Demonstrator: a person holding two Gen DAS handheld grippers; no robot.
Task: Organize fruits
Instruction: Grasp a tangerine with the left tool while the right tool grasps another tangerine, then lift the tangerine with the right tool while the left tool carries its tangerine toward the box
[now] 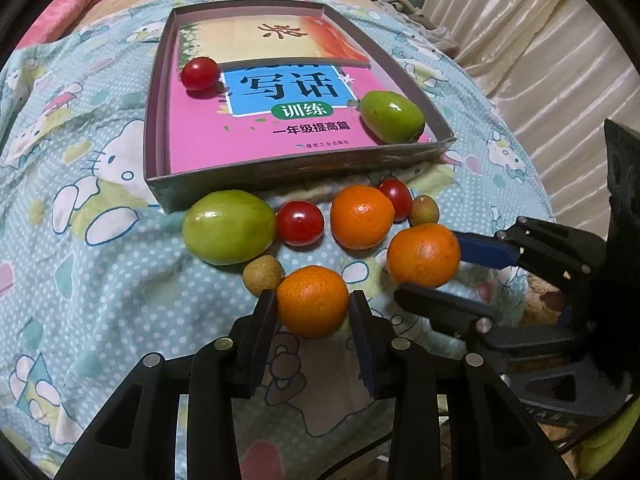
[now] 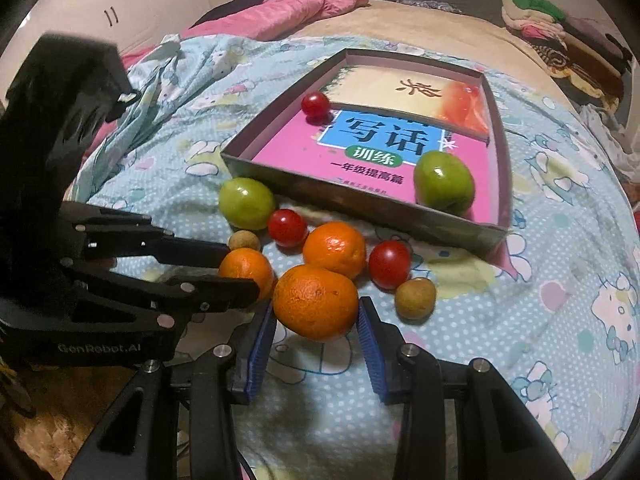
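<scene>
Fruits lie on a pale blue cartoon-print bedsheet [image 1: 100,248] just before a shallow grey cardboard tray [image 1: 158,128] lined with a pink workbook [image 1: 208,136]. In the tray sit one green guava [image 1: 392,116] and one red cherry tomato [image 1: 200,74]. The left gripper [image 1: 314,308] clamps one orange mandarin [image 1: 312,300]; the right gripper [image 2: 318,312] clamps another mandarin [image 2: 316,302] beside it.
</scene>
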